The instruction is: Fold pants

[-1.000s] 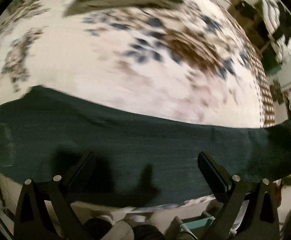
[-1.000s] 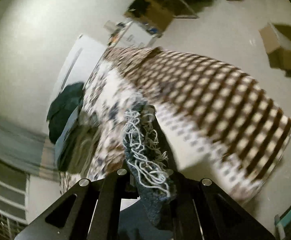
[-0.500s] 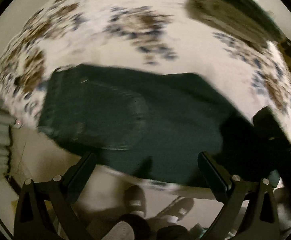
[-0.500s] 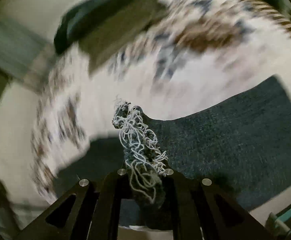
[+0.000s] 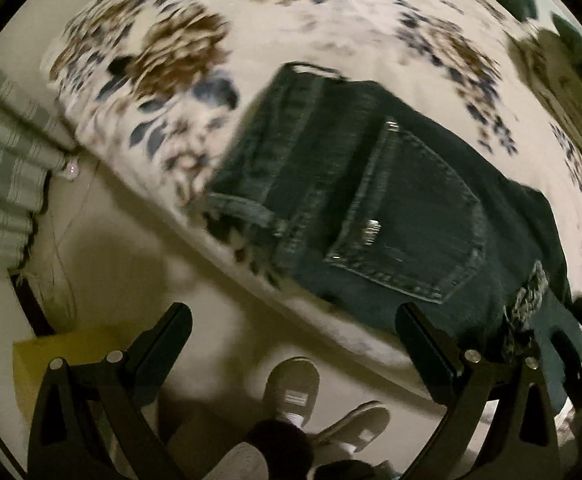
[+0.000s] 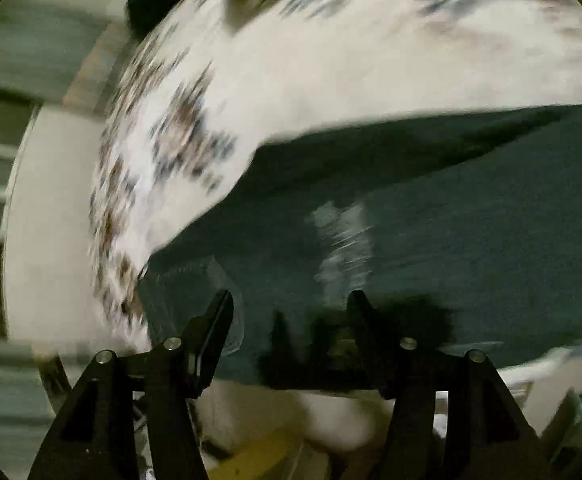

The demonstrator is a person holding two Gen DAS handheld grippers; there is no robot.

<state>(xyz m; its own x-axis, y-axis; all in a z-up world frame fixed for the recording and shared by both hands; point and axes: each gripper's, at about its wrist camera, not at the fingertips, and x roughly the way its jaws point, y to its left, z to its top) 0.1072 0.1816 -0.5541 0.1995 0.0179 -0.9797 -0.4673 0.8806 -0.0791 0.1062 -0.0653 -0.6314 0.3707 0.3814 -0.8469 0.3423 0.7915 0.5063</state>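
Dark jeans laid flat at the near edge of a bed, both tools empty.

The pants (image 5: 391,200) are spread across the floral bedspread (image 5: 291,20), back pocket (image 5: 407,216) up, waistband to the left, probably so a fold can be made. The left hand-held gripper (image 5: 291,344) is held apart off the near edge, over the floor; the right hand-held gripper (image 6: 291,316) is held apart just above the denim. Open bedspread is left on the far side.

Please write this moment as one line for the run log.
task: fold pants | left claw: open, holds nothing | right claw: open over jeans | jeans on floral bedspread, back pocket up
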